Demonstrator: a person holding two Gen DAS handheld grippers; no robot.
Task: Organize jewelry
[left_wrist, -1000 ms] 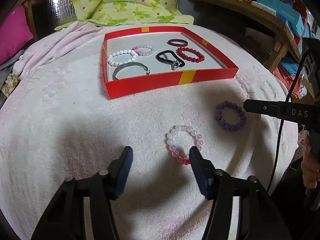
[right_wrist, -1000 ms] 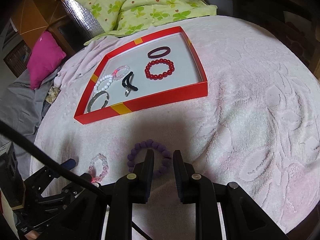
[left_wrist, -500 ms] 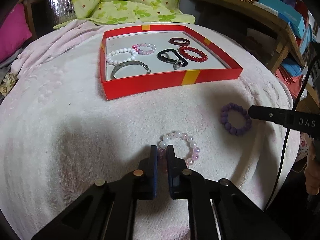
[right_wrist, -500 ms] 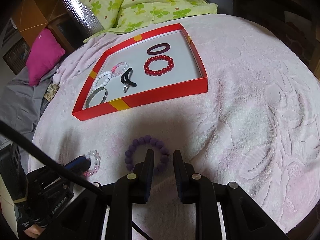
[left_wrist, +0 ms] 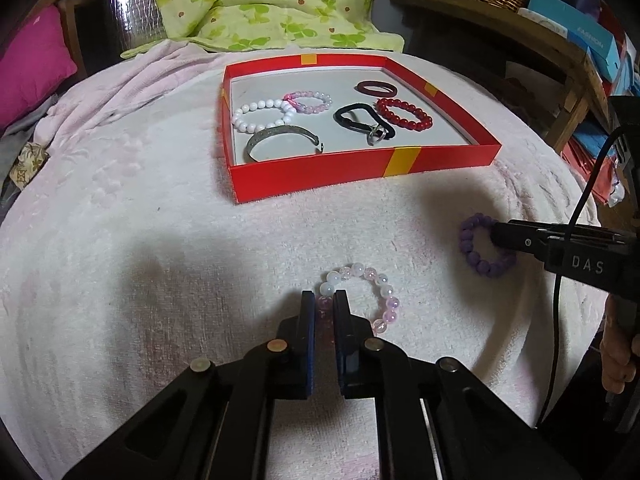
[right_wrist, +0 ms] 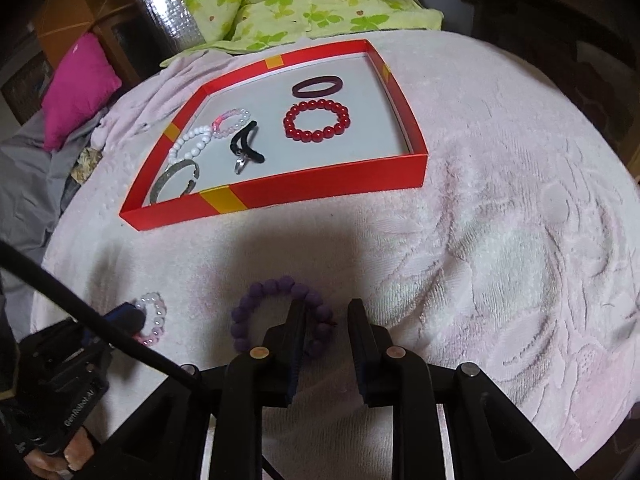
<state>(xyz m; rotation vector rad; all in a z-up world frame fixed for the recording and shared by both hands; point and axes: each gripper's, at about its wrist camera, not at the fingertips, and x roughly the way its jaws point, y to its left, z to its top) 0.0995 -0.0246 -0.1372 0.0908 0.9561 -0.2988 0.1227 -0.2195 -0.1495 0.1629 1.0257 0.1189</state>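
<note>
Left tool: jaws closed on the near-left beads of the pink-and-clear bead bracelet, which lies on the pale pink blanket in front of the tray; the gripped beads are largely hidden between the pads. In the right wrist view this tool is half concealed by a black cable, and only part of the same bracelet shows.

Right tool: jaws narrowly apart and opening. One finger lies inside the ring of the purple bead bracelet, the other outside, so the right arc of beads sits between them; whether either pad touches the beads cannot be told. The bracelet rests on the blanket, right of the pink-and-clear one. In the left wrist view a finger covers the right side of the purple ring, and the person's hand is cut off at the frame edge.

Red tray, shallow, with yellow tape marks and a grey floor, farther back on the blanket. Contents: white bead bracelet, touching a small pink bead bracelet; grey metal cuff at the near-left; black hair tie with a small metal piece, details unclear; red bead bracelet; dark maroon band at the back.
</note>
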